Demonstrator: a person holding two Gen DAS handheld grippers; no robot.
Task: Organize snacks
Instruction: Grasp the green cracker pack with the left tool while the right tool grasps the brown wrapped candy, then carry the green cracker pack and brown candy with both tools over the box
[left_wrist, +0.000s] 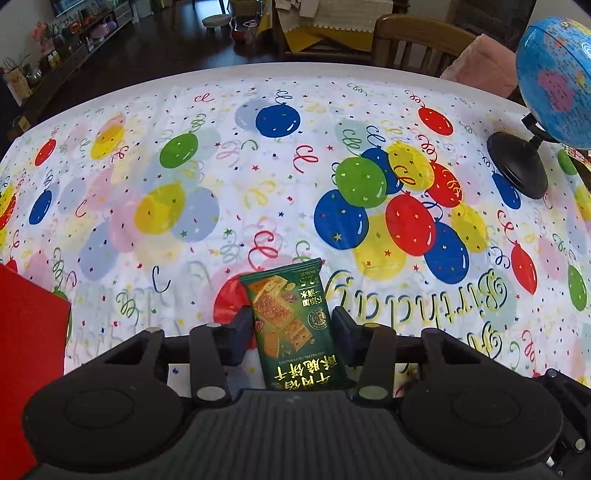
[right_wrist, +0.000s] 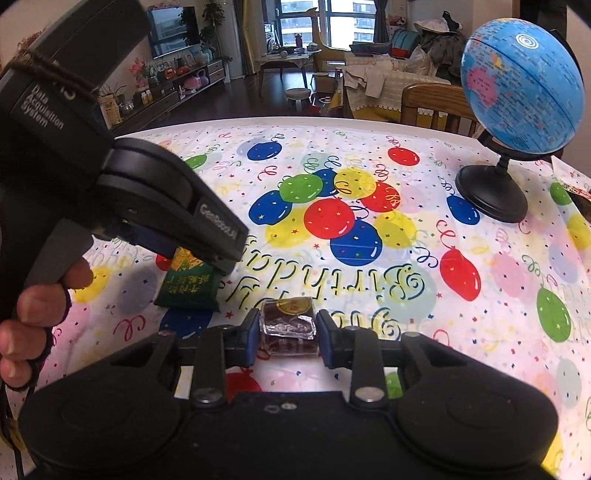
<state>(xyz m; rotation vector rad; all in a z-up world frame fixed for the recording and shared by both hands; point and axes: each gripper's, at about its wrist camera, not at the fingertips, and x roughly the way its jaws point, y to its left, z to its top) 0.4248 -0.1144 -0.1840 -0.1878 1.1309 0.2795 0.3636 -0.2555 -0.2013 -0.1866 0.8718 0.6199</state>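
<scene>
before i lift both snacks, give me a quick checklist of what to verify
1. Green biscuit packet sits between the left hand-held gripper pads: ok.
2. Left pads press on the packet: cannot tell, a gap shows on the right side.
3. Dark wrapped cake clamped by the right hand-held gripper: ok.
4. Globe stands apart from both: ok.
5. Red box clear of the left gripper: ok.

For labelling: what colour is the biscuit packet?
Dark green biscuit packet with gold lettering; clearest in the left wrist view.
</scene>
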